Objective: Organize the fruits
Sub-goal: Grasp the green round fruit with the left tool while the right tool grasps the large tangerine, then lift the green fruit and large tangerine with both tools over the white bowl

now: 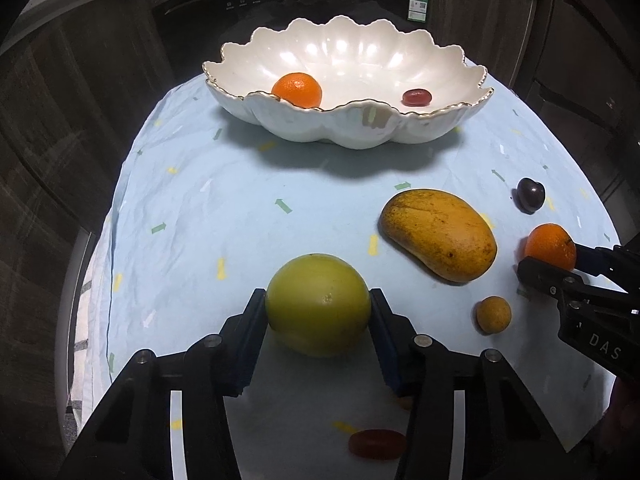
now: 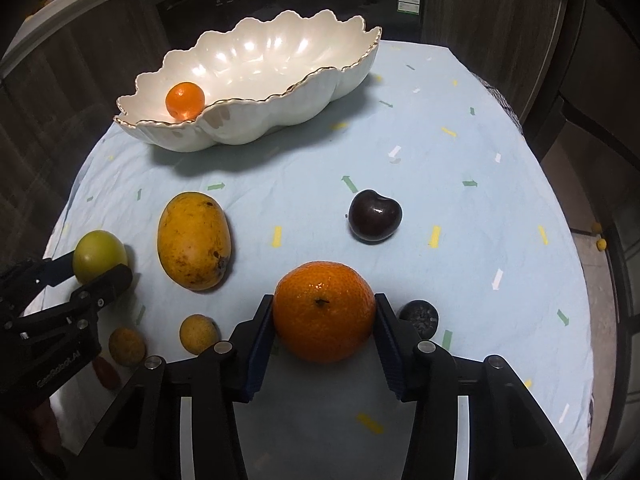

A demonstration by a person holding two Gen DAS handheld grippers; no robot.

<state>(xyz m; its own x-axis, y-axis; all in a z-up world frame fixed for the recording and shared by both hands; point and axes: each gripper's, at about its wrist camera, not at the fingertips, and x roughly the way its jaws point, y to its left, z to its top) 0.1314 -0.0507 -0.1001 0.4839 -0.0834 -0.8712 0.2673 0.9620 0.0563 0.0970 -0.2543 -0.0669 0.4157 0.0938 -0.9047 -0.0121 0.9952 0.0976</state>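
Tabletop (image 1: pixel 248 216): round, draped in wrinkled pale-blue cloth printed with small arrows.
Bowl (image 1: pixel 400 128) at far edge: glossy white ceramic, scalloped gold-trimmed rim; inside it a small pebbled orange (image 1: pixel 297 89) and a smooth oblong red fruit (image 1: pixel 416 97).
Mango (image 1: pixel 439 233): matte yellow-orange, speckled brown, lying on the cloth mid-table.
Left tongs (image 1: pixel 318 306): blue ribbed pads pressed to both sides of a smooth round yellow-green fruit (image 1: pixel 317 304) resting on the cloth.
Right tongs (image 2: pixel 324 312): pads closed against a dimpled mandarin (image 2: pixel 324 311), also on the cloth.
Dark glossy plum (image 2: pixel 375 215) beyond the mandarin.
Two small tan round fruits (image 2: pixel 199 334) near the mango; a dark rough-skinned one (image 2: pixel 419 317) just beside the right pad
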